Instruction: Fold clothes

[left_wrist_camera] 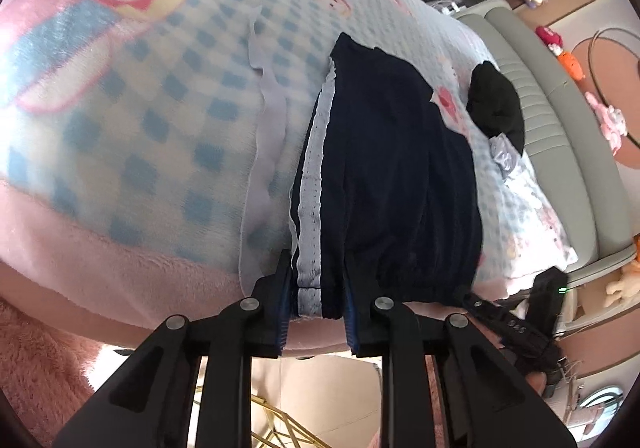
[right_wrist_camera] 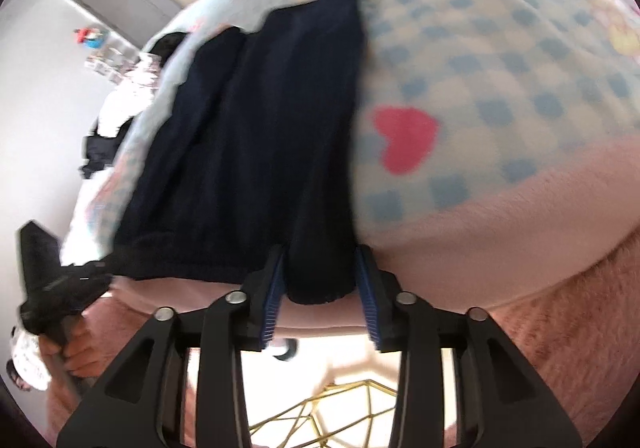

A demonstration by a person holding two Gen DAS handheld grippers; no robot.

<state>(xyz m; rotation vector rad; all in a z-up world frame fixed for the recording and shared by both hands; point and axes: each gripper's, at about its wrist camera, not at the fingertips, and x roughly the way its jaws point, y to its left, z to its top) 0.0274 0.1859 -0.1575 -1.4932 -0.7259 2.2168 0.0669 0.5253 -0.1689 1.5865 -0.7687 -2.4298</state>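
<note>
Left tool (left_wrist_camera: 316,296) has its jaws narrowed round the striped hem corner of the navy garment (left_wrist_camera: 392,175), pads seemingly touching cloth; garment lies flat on the checked blanket (left_wrist_camera: 160,119) over the bed, long axis running away from both tools; right tool (right_wrist_camera: 320,300) straddles the other hem corner, jaws part-open w/ gaps both sides, gripping nothing.

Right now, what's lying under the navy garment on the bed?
The navy garment lies on a blue-checked blanket with a pink border. A pale strip of fabric shows beside its white-striped edge. Whatever sits directly beneath the garment is covered.
</note>
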